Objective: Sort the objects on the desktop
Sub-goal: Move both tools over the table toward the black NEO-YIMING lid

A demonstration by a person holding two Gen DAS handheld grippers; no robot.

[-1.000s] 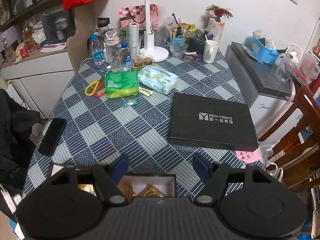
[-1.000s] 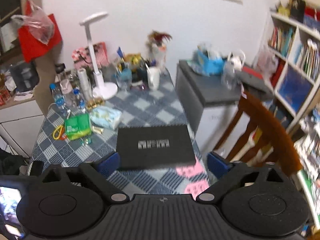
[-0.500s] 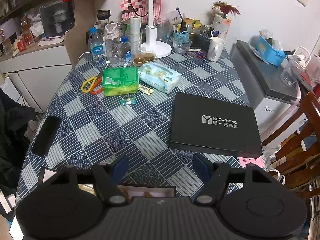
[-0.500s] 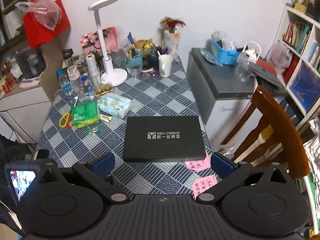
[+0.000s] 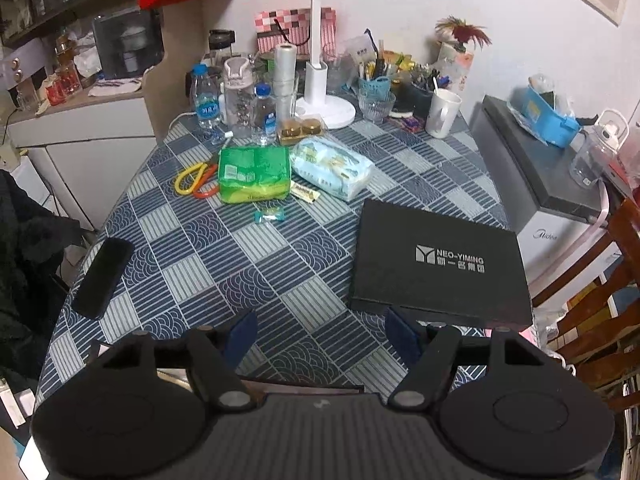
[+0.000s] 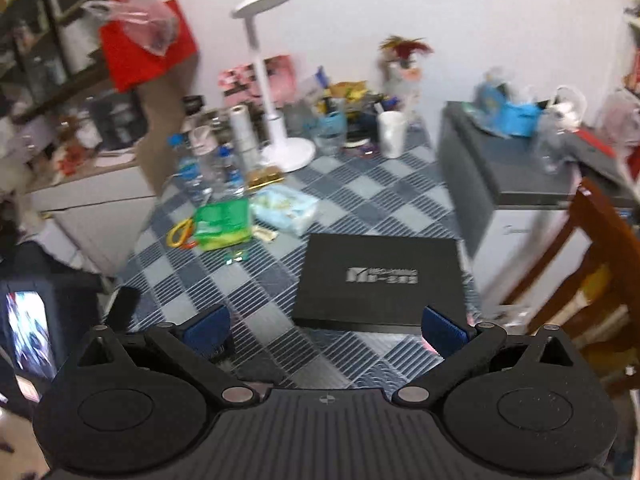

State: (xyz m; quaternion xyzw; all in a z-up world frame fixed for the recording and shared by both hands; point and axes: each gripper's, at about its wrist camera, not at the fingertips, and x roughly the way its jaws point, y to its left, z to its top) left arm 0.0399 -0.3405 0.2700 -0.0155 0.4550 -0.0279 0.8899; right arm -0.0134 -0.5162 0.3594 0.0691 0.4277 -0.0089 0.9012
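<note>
- Left wrist view: my left gripper (image 5: 320,334) hangs over the near table edge with its jaws spread and nothing between them. I judge this the approach step, nothing sorted yet.
- Loose items sit mid-table: green pack (image 5: 254,174), pale blue tissue pack (image 5: 332,168), candy (image 5: 269,213); the black box (image 5: 438,266) lies to the right. Next move needs one target chosen and the jaws lowered around it.
- Right wrist view, blurred: my right gripper (image 6: 326,330) is also spread wide and empty, just short of the black box's near edge.
- Checked tablecloth (image 6: 380,196); cluttered room, white lamp (image 6: 266,76), wooden chair (image 6: 600,248).
</note>
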